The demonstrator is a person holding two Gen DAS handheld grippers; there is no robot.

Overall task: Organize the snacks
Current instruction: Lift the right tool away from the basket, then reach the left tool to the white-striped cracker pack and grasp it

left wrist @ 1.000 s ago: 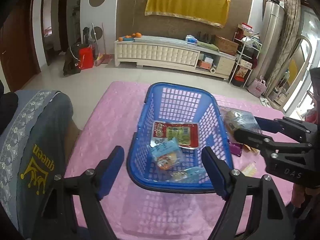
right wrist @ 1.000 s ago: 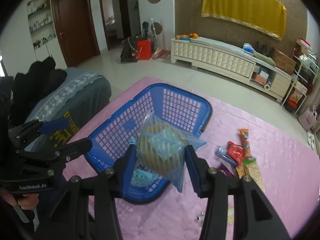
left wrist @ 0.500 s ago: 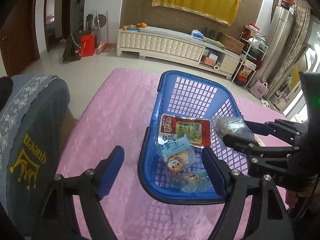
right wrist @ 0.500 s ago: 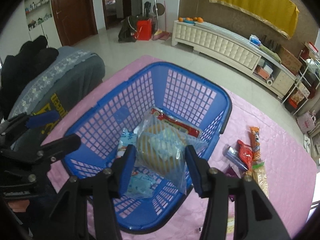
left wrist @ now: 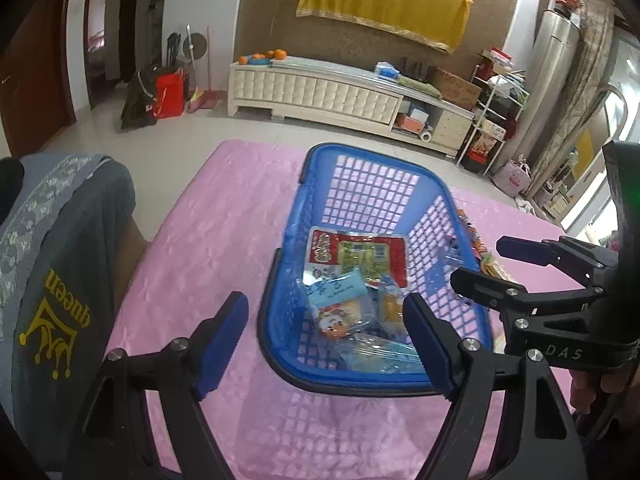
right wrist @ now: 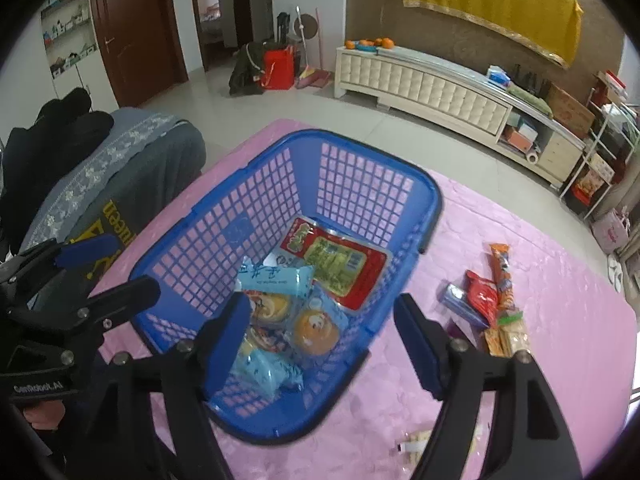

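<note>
A blue plastic basket (left wrist: pixel 320 168) (right wrist: pixel 304 148) stands on a pink cloth. It holds a red and green packet (right wrist: pixel 334 266), a light blue packet (right wrist: pixel 276 276) and clear-wrapped round cakes (right wrist: pixel 314 330). My right gripper (right wrist: pixel 322 342) is open and empty above the basket's near right corner; it also shows in the left wrist view (left wrist: pixel 480 264). My left gripper (left wrist: pixel 326 338) is open and empty at the basket's near left edge. Several loose snacks (right wrist: pixel 488 304) lie on the cloth right of the basket.
A grey garment with yellow lettering (left wrist: pixel 60 280) lies at the cloth's left edge. A small white item (right wrist: pixel 412 446) lies on the cloth near the front. A long white cabinet (left wrist: pixel 320 92) stands across the tiled floor.
My right gripper carried the clear-wrapped cake over the basket and opened; the cake now lies in the basket among the other packets. My left gripper stayed open.
</note>
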